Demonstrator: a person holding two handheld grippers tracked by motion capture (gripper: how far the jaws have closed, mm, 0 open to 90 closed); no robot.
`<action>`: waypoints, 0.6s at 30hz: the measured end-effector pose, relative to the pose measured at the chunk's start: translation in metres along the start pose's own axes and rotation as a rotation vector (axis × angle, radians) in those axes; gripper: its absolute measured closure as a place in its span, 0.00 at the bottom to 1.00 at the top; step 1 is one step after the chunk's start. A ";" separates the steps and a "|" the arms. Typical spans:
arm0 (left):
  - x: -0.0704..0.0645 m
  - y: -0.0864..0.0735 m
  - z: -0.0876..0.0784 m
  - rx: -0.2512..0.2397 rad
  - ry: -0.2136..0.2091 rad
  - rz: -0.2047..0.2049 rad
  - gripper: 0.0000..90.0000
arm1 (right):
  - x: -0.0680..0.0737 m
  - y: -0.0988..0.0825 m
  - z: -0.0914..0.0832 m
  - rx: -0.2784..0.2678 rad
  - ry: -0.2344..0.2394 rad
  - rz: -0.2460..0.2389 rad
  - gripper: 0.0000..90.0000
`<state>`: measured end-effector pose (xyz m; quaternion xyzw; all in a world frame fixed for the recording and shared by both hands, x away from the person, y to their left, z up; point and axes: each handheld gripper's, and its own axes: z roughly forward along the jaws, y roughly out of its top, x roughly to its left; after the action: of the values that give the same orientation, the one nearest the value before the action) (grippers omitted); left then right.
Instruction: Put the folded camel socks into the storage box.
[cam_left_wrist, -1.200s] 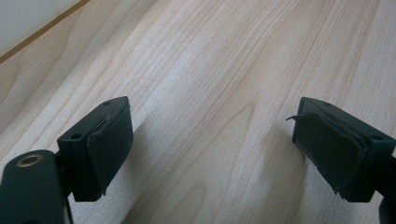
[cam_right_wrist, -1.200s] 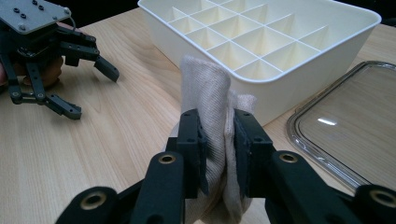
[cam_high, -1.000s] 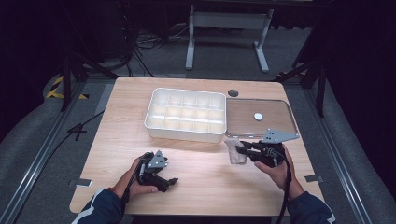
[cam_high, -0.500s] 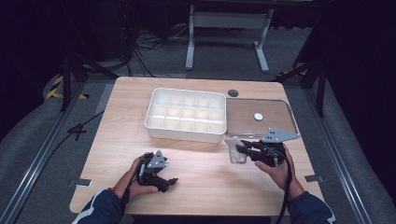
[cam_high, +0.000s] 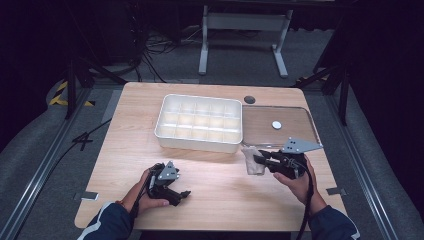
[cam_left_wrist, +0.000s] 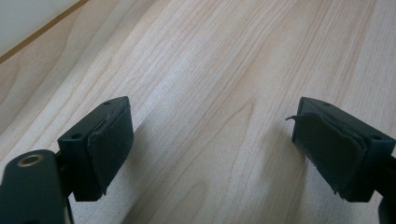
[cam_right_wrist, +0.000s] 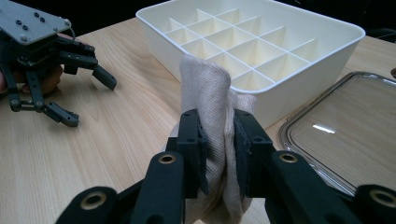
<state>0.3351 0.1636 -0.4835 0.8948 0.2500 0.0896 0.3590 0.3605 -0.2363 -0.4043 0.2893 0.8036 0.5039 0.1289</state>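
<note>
Right gripper view: the right gripper (cam_right_wrist: 219, 140) pinches a beige cloth (cam_right_wrist: 208, 86), standing upright, long axis vertical; the left gripper (cam_left_wrist: 210, 144) gapes wide, holding nothing.

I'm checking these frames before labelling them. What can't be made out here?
- Beige cloth: its lower end is hidden behind the right hand-held gripper in the right gripper view.
- Small white disc on the clear lid: too small to identify in the high view.
- Divided tray: cut off by the left gripper view's edge.
</note>
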 end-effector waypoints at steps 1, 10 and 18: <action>0.000 0.000 0.000 0.001 0.004 -0.001 0.14 | 0.000 0.001 0.000 -0.007 0.002 0.002 0.83; 0.000 0.000 -0.001 0.003 0.009 0.004 0.14 | -0.001 0.013 0.003 -0.025 -0.008 -0.010 0.83; 0.000 0.000 -0.001 0.003 0.009 0.003 0.14 | -0.005 0.030 0.011 -0.039 -0.013 -0.028 0.83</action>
<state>0.3348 0.1640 -0.4830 0.8953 0.2502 0.0938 0.3564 0.3804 -0.2218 -0.3834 0.2786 0.7967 0.5158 0.1471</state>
